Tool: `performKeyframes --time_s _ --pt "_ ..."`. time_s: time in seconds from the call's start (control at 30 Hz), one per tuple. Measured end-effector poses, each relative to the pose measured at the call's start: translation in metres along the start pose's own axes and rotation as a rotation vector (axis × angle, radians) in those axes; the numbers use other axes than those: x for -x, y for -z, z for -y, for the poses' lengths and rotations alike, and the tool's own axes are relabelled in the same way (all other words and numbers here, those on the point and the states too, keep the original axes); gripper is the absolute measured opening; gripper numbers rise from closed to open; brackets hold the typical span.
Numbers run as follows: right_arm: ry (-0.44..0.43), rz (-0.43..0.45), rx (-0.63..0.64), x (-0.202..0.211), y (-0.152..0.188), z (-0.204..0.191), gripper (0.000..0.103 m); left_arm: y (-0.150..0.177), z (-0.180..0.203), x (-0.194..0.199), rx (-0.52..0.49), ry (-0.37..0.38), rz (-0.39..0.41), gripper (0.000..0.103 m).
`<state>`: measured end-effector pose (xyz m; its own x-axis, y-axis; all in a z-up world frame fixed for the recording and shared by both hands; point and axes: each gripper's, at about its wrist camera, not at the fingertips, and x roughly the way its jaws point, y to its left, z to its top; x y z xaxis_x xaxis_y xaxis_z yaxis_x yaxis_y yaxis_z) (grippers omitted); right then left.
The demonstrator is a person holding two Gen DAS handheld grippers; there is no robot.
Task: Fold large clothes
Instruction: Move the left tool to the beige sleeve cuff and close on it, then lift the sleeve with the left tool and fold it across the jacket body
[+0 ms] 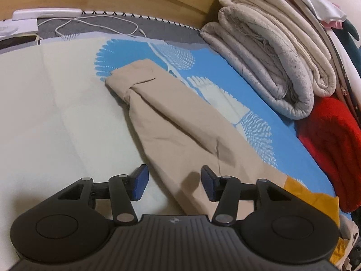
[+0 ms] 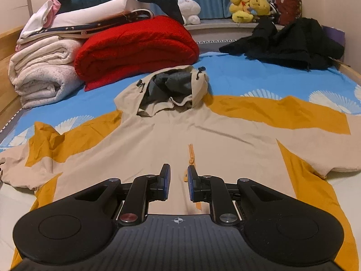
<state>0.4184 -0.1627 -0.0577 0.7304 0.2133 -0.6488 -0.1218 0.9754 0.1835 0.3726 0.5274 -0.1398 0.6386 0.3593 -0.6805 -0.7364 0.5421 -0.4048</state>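
Note:
A beige and mustard hooded jacket (image 2: 171, 135) lies spread face up on the bed, hood (image 2: 173, 85) at the far end, an orange zipper (image 2: 190, 155) down its front. Its left sleeve (image 1: 171, 117) stretches out flat in the left wrist view, cuff (image 1: 133, 76) far from me. My left gripper (image 1: 174, 184) is open, hovering over the near part of that sleeve, holding nothing. My right gripper (image 2: 178, 181) hovers low over the jacket's chest at the zipper, its jaws a narrow gap apart and empty.
A folded cream quilt (image 1: 270, 52) and a red blanket (image 2: 135, 45) are stacked along the bed's side. Black clothes (image 2: 291, 43) lie at the far right corner. Plush toys (image 2: 248, 9) sit on the sill. A white cable (image 1: 97, 24) lies near the wooden headboard.

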Motion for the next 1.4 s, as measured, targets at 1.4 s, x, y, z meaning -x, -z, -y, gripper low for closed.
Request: performKeyframes --time_s 1.4 --pt "-0.079 -0.113 -0.248 -0.025 -0.016 0.045 0.008 0.197 0.273 0.152 -0.634 0.179 -0.284 0.04"
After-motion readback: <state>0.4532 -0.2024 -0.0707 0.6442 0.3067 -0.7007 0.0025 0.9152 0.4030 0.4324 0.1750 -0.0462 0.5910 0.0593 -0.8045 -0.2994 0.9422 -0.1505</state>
